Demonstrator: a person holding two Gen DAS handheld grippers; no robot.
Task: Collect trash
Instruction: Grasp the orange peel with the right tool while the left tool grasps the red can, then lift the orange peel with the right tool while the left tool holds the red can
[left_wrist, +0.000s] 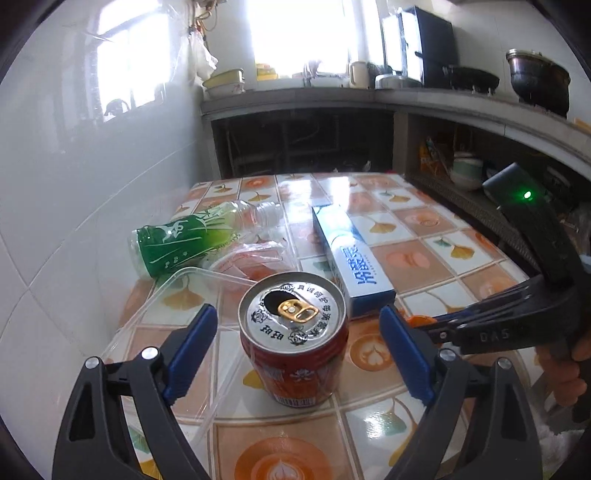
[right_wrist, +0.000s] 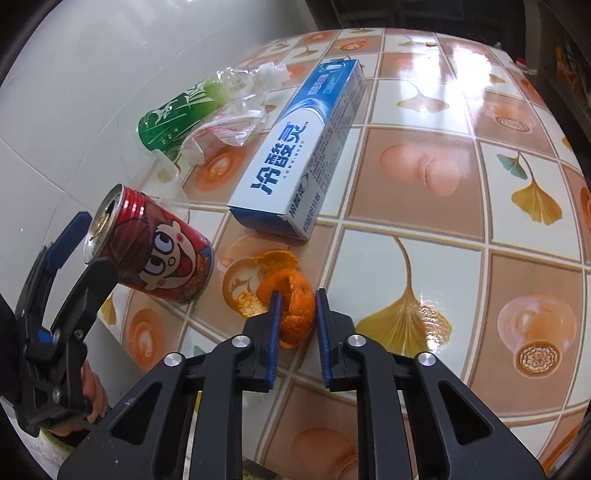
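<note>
A red drink can (left_wrist: 295, 343) stands upright on the tiled table, between the wide-open fingers of my left gripper (left_wrist: 298, 341), which do not touch it. The can also shows in the right wrist view (right_wrist: 159, 251), with the left gripper (right_wrist: 79, 243) around it. My right gripper (right_wrist: 297, 295) straddles an orange peel (right_wrist: 291, 299) lying on the table; the jaws are narrow but the right pad stands just clear of the peel. A blue toothpaste box (right_wrist: 295, 158), a green-labelled plastic bottle (right_wrist: 177, 110) and a crumpled clear wrapper (right_wrist: 225, 129) lie beyond.
A clear plastic tray (left_wrist: 177, 306) lies left of the can by the white tiled wall (left_wrist: 74, 221). The right gripper (left_wrist: 424, 323) reaches in at the right of the left wrist view. A kitchen counter (left_wrist: 406, 96) with pots stands behind the table.
</note>
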